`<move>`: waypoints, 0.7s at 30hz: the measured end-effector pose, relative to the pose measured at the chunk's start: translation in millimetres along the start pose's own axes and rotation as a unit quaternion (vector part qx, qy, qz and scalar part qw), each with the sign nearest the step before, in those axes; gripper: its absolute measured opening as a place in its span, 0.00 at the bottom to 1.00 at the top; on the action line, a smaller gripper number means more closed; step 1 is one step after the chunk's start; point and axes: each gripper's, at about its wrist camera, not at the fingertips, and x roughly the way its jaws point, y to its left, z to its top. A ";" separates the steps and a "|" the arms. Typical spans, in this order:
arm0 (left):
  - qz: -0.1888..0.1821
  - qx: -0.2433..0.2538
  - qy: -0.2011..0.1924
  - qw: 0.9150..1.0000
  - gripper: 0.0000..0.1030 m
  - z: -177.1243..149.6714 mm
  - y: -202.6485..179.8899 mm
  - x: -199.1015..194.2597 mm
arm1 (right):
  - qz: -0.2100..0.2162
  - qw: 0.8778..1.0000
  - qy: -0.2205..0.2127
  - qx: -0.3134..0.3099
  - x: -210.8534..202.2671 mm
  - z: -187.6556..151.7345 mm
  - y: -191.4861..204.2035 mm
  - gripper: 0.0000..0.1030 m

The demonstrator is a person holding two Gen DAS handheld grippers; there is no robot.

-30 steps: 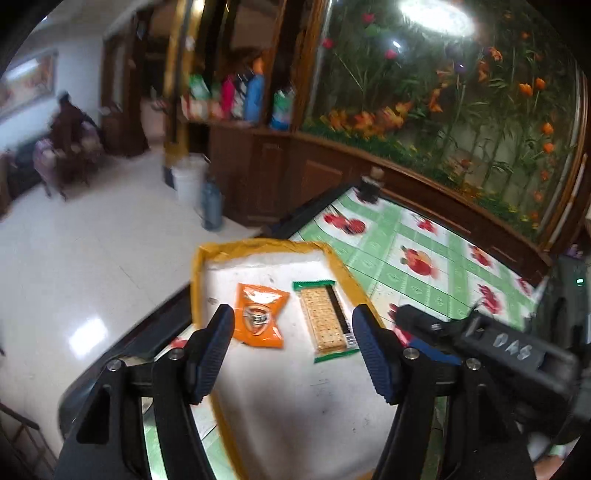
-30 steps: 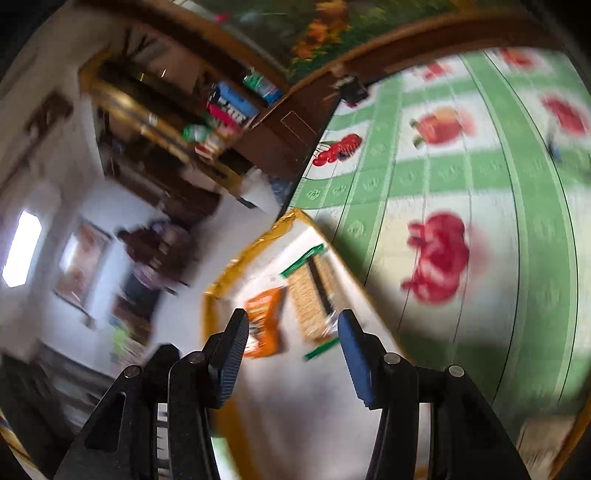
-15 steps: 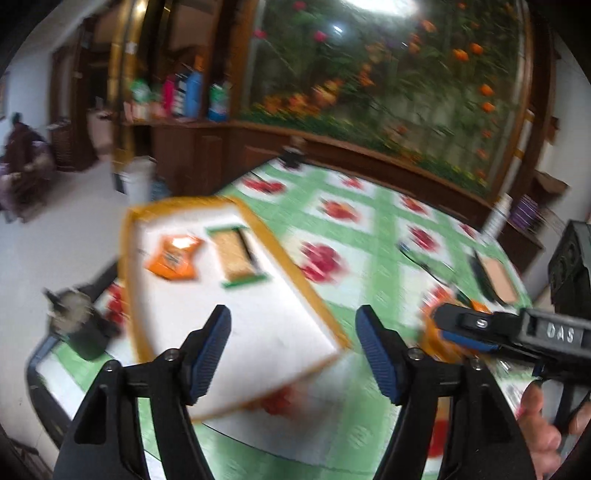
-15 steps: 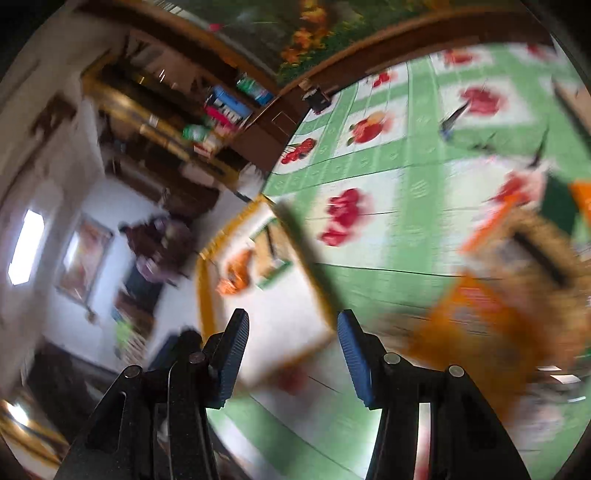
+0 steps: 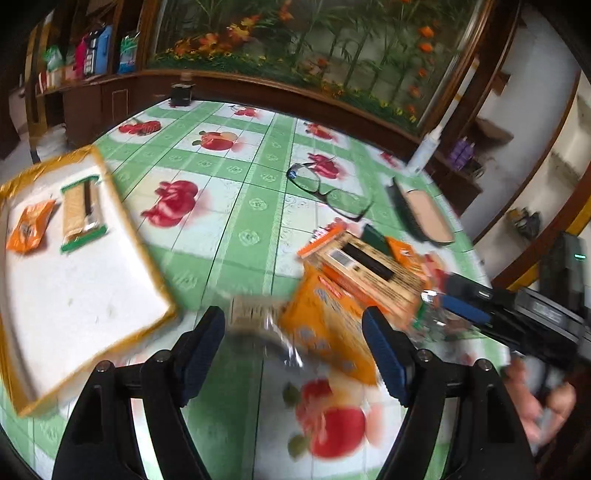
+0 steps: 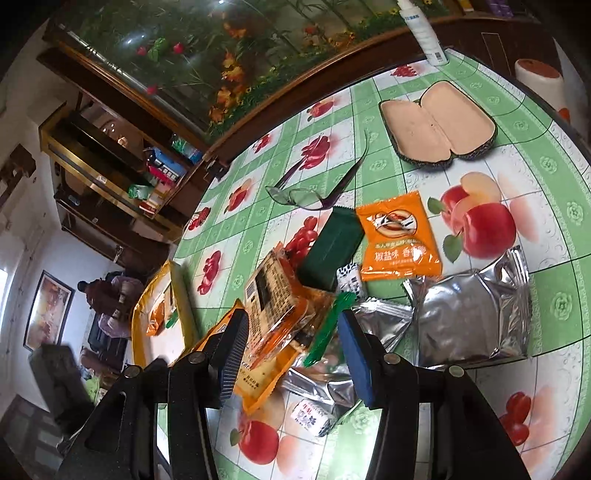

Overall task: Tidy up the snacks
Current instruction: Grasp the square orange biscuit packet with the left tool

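A white tray with an orange rim (image 5: 85,295) lies at the left of the green fruit-print table and holds an orange packet (image 5: 29,229) and a green-edged cracker pack (image 5: 81,214). A pile of snacks sits to its right: an orange-wrapped cracker pack (image 6: 277,295), an orange packet (image 6: 399,236), a dark green pack (image 6: 330,247) and silver foil bags (image 6: 472,314). My left gripper (image 5: 293,350) is open over the near edge of the pile. My right gripper (image 6: 291,350) is open, its jaws either side of the orange-wrapped cracker pack.
Black glasses (image 5: 328,190) and an open glasses case (image 6: 436,125) lie beyond the pile. A white tube (image 6: 424,33) stands at the table's far edge. A dark wooden cabinet with a flower panel (image 5: 295,55) borders the table.
Both grippers have swung right, away from the tray and over to the snack pile. Both stay open and empty.
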 end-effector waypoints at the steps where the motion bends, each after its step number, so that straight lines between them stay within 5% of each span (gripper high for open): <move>1: 0.002 0.005 0.010 1.000 0.74 3.9 -2.6 9.6 | 0.004 1.000 -0.001 0.004 -0.7 0.0 -0.1 0.52; 4: -0.008 0.015 0.030 0.999 0.71 7.7 -10.8 33.2 | 0.014 1.000 -0.001 0.011 -6.9 0.5 -5.4 0.52; 6: -0.005 0.046 0.022 0.999 0.56 -0.8 -25.6 33.6 | 0.008 1.000 -0.006 0.022 -8.7 3.1 -12.6 0.52; 10: -0.024 0.108 0.035 0.993 0.52 -30.4 -49.7 25.5 | 0.015 0.999 -0.002 0.050 -9.9 5.0 -23.5 0.52; 16: -0.136 0.170 0.122 0.968 0.52 -88.9 -72.1 9.9 | 0.027 0.998 0.005 0.055 -11.7 4.4 -22.1 0.52; 18: -0.147 0.185 0.118 0.965 0.60 -92.1 -74.5 0.8 | 0.024 0.998 -0.001 0.057 -14.4 4.2 -23.2 0.52; 19: -0.138 0.190 0.106 0.966 0.71 -89.3 -75.1 -1.9 | 0.022 0.998 -0.005 0.059 -15.9 4.8 -23.9 0.52; 21: -0.087 0.216 0.068 0.970 0.82 -80.5 -81.3 -5.2 | 0.018 0.998 -0.011 0.064 -17.5 5.4 -26.4 0.52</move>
